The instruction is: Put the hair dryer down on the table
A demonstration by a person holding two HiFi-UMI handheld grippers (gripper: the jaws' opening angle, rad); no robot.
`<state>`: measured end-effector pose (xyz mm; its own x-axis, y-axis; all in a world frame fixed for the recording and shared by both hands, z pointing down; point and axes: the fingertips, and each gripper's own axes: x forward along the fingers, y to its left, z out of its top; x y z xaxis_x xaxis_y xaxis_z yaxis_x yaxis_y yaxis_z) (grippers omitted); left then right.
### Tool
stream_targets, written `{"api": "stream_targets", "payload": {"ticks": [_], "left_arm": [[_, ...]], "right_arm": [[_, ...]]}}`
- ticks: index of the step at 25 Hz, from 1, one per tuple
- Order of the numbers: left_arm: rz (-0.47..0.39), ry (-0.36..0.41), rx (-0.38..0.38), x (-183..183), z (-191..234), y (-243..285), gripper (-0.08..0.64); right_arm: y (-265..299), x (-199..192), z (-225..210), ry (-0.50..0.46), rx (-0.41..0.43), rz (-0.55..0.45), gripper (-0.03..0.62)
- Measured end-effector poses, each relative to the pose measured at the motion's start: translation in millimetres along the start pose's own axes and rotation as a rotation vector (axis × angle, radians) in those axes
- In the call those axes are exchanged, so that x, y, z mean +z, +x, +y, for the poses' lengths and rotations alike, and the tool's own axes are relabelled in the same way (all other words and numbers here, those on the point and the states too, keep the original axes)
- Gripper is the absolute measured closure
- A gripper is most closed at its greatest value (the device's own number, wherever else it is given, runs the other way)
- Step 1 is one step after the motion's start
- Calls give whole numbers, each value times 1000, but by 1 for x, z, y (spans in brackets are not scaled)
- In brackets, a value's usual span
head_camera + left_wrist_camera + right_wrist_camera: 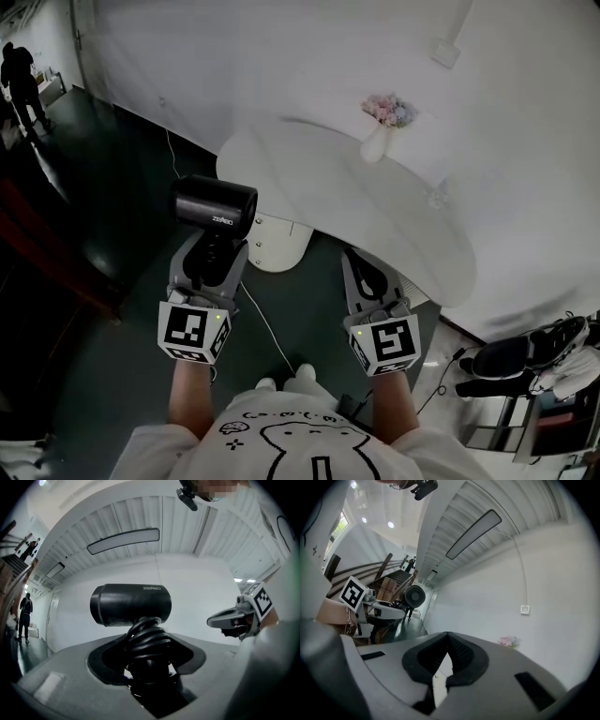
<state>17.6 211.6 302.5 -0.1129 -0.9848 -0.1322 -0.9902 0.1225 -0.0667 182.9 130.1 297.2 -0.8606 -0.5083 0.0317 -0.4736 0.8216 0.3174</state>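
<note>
A black hair dryer (214,204) stands upright in the air to the left of the white table (412,234), off its edge and over the dark floor. My left gripper (214,255) is shut on its handle, around which the cord is coiled. In the left gripper view the dryer's barrel (131,604) lies crosswise above the jaws, and the coiled handle (147,639) sits between them. My right gripper (363,269) is shut and empty, held near the table's front edge; its tips (447,637) meet with nothing between them. From the right gripper view the dryer (414,596) shows at the left.
A white vase of flowers (382,127) stands at the table's far side. The table's white pedestal (281,246) is just right of the dryer. A cable (267,323) runs over the dark floor. A person (21,80) stands far left, and bags (530,352) lie at the right.
</note>
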Motion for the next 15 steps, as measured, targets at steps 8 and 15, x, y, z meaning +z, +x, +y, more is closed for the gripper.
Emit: {"api": "stream_targets", "payload": {"ticks": [8, 15], "left_arm": [[-19, 19, 12, -7, 23, 23, 313], [-15, 48, 23, -17, 47, 84, 313]], "right_arm": [[34, -3, -7, -24, 6, -18, 592], [93, -20, -50, 13, -3, -34, 592]]}}
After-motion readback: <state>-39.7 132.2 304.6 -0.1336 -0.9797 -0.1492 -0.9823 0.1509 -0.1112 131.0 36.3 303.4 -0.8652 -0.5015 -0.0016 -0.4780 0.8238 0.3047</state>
